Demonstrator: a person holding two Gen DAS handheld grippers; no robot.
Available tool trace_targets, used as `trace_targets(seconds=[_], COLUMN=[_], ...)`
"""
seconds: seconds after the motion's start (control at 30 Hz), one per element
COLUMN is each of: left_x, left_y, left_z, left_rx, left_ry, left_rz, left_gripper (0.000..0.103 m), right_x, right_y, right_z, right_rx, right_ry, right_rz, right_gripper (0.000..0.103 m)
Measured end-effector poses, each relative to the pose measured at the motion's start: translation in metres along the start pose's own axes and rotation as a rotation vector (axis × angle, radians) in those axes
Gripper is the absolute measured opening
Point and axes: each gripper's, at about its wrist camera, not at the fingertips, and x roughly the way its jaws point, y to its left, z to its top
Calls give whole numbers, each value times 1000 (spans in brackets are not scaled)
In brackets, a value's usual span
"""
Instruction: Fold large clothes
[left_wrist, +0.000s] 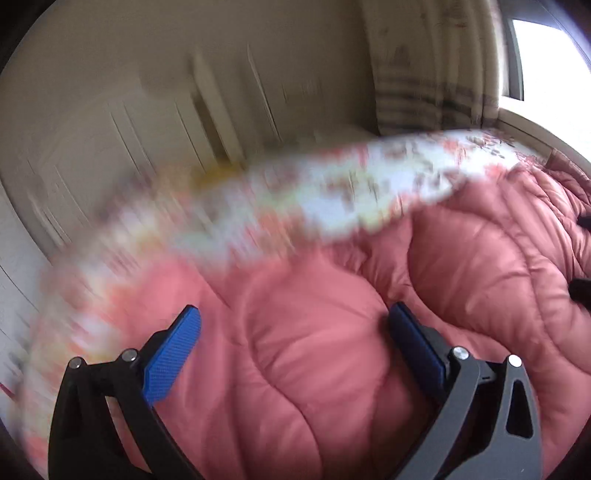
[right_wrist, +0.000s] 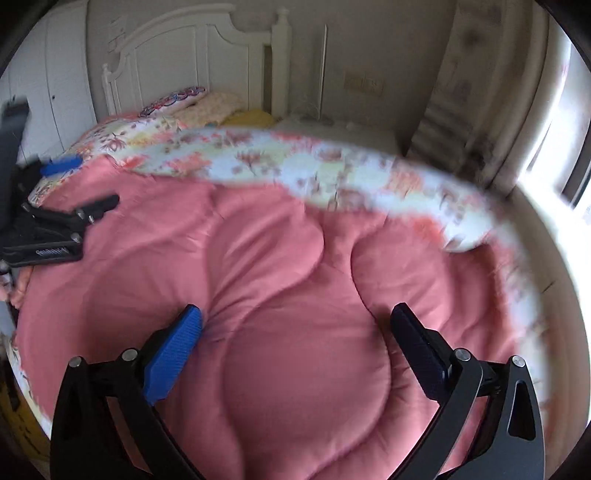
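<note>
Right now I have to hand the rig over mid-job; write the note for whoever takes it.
Left claw: open, empty, over the pink side of the quilt.
Right claw: open, empty, over the same pink side.
Quilt: spread across the bed, pink side up, its floral edge turned over along the far side toward the white headboard. Pillows lie beyond it.
Done: apparently one fold begun at the far edge; motion blur hides details.
Left: grip an edge with both claws and continue folding.
</note>
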Motion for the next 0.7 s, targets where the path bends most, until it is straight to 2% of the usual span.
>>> trace_targets(seconds=[0.03,0.13,0.47,0.57,0.63,0.7], left_x=[3,7,10,10,10,10], left_y=[7,15,13,14,13,13], left_z=[1,1,3,4,3,3], left_rx=[-42,-79,-74,-74,-75,-78], left_ry=[14,23,42,44,44,45], left_rz=[-28,-57,-51,-50,-52,-54], left_gripper=[101,101,101,101,101,101], right_x=[3,9,10,5,-12,-23], right_y=[-4,-8,-10,-7,0,12], right_z=[-4,-4,-3,9,27,47], right_rx=[29,48,69,69,62,17], right_ry=[-18,-10,-6,44,-13,-84], right_rz=[36,42,55,12,-9,1], right_gripper=[99,99,99,97,83,81])
